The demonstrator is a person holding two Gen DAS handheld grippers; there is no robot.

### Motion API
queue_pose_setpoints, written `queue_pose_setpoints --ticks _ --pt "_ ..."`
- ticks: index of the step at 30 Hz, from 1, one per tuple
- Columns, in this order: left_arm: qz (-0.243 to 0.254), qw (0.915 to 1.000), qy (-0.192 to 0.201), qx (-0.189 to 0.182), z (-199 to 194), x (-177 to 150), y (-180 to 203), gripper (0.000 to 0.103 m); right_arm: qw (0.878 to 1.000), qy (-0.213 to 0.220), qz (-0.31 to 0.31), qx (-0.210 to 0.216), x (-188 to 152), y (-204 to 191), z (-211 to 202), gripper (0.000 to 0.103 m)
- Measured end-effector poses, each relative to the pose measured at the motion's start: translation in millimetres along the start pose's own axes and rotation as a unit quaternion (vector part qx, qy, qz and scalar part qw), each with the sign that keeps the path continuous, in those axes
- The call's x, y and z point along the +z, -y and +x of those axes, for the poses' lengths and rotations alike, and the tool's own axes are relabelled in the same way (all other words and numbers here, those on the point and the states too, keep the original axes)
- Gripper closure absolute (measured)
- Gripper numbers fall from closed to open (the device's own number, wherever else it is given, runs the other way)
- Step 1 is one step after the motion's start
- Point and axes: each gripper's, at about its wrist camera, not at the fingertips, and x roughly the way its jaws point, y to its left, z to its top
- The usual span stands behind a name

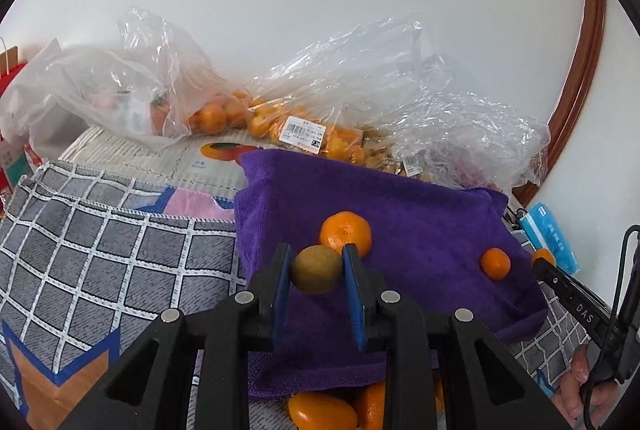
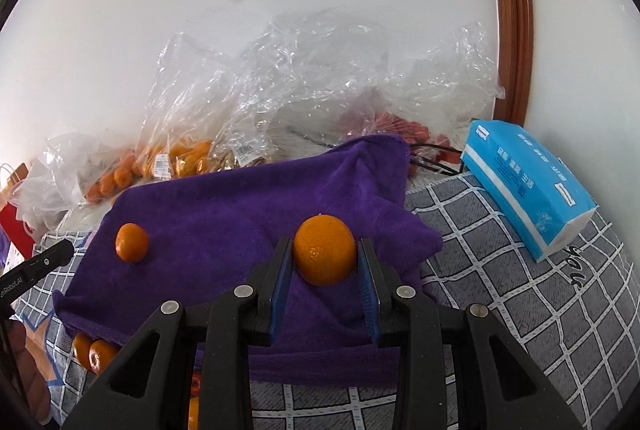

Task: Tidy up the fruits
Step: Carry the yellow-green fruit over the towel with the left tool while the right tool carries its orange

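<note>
Left gripper (image 1: 316, 266): squeezes a greenish-brown fruit (image 1: 317, 269), middle of its picture.
Right gripper (image 2: 325, 262): squeezes an orange (image 2: 325, 255), middle of its picture.
Purple towel (image 2: 224, 206): a small orange (image 2: 131, 242) sits on its left part.
Fruit bags (image 2: 192, 134): behind the towel, upper half.

Orange (image 2: 325, 255) between right gripper (image 2: 325, 272) jaws

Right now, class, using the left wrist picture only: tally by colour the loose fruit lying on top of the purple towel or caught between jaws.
Orange: 3
Green-brown: 1
Total: 4
</note>
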Motion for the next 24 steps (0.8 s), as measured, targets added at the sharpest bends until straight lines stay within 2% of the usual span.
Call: queue_pose_setpoints --ticks 24 --pt "0.023 0.9989 -0.041 0.004 21.0 -12.0 10.2 0.079 0.998 -0.058 -0.015 0.003 -15.5 -10.1 27.2 0.071"
